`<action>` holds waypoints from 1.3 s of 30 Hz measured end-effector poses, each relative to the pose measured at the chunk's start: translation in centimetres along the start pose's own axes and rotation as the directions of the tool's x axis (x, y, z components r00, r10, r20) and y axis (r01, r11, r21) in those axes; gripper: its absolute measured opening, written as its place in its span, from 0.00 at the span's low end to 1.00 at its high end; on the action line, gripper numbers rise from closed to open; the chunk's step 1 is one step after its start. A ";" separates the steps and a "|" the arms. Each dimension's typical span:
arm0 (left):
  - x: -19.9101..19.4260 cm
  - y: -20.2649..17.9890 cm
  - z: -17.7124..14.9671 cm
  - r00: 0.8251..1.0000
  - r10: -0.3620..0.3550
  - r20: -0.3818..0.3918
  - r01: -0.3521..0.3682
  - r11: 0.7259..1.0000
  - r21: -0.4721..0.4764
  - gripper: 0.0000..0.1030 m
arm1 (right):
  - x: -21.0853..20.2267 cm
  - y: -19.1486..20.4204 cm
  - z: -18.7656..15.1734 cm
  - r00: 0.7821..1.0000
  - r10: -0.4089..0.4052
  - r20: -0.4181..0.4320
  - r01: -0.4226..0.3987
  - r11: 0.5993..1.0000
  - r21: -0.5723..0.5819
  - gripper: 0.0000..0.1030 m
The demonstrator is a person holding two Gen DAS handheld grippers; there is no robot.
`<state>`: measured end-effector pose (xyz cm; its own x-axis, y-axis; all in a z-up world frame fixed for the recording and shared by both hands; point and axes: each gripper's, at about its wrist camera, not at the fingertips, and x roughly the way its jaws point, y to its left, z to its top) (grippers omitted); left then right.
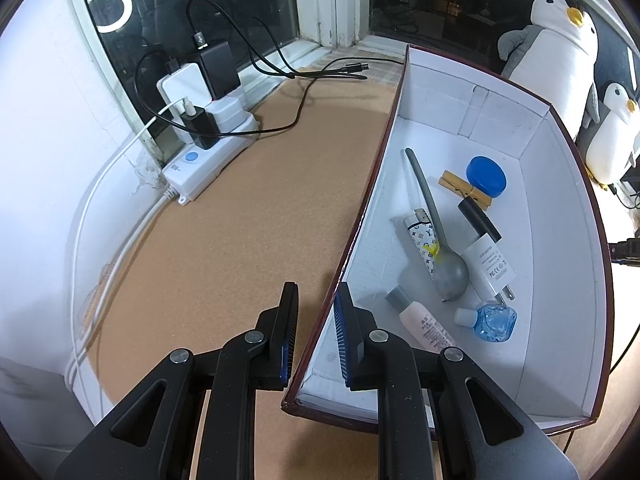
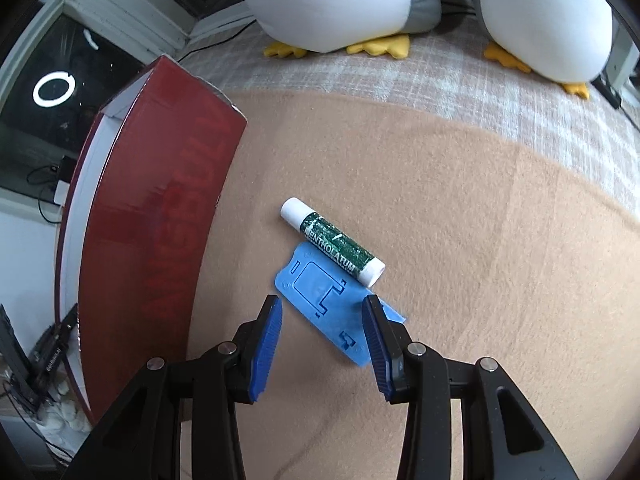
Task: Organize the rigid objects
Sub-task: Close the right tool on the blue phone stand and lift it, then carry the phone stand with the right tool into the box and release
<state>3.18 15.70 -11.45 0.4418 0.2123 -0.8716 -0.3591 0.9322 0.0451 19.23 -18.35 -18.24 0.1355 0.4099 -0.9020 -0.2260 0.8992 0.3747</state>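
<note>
Your right gripper has its jaws spread, nothing pinched. The blue plastic card lies flat on the tan cloth partly between the fingers: its long axis runs from 10 o'clock to 4 o'clock in the right wrist view, with the near right end tucked behind the right finger and the far end sticking out past the tips. The left finger is clear of it.

The lip balm stick lies parallel to the card, same 10-to-4 axis, touching or just beside the card's far edge, white cap end toward 10 o'clock. It sits beyond the fingertips at about 12 o'clock, not between the jaws.

The dark red box stands at 9 o'clock of the right gripper.

Your left gripper is pinching the box's near-left wall: one finger outside, one inside, pressed on the rim.

Inside the box: grey spoon with its handle pointing to 11 o'clock, lighter, white charger, blue cap, clothespin, pink tube, blue bottle.
</note>
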 end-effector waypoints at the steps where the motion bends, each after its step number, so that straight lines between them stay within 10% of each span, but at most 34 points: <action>1: 0.0 0.0 0.0 1.000 -0.001 0.000 0.001 1.000 0.000 0.16 | 0.0 0.1 0.1 1.000 -0.013 0.008 0.013 1.000 -0.017 0.37; 16: 0.0 0.2 0.0 1.000 -0.010 -0.002 0.010 1.000 -0.008 0.16 | 1.7 0.7 -0.1 0.997 0.025 -0.072 -0.029 0.998 -0.062 0.38; 27: 0.1 0.2 0.1 1.000 -0.023 -0.004 0.023 1.000 -0.016 0.16 | 3.1 5.7 -1.3 0.962 -0.272 -0.028 0.251 0.920 -0.299 0.32; 39: 0.1 0.5 0.0 0.999 -0.033 0.002 0.033 0.999 -0.017 0.18 | -2.4 5.7 -3.3 0.991 -0.111 0.072 0.122 0.978 -0.170 0.32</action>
<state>3.05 16.15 -11.57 0.4546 0.1824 -0.8718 -0.3582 0.9336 0.0085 14.45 -14.74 -14.63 0.2293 0.3177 -0.9201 -0.3682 0.9033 0.2202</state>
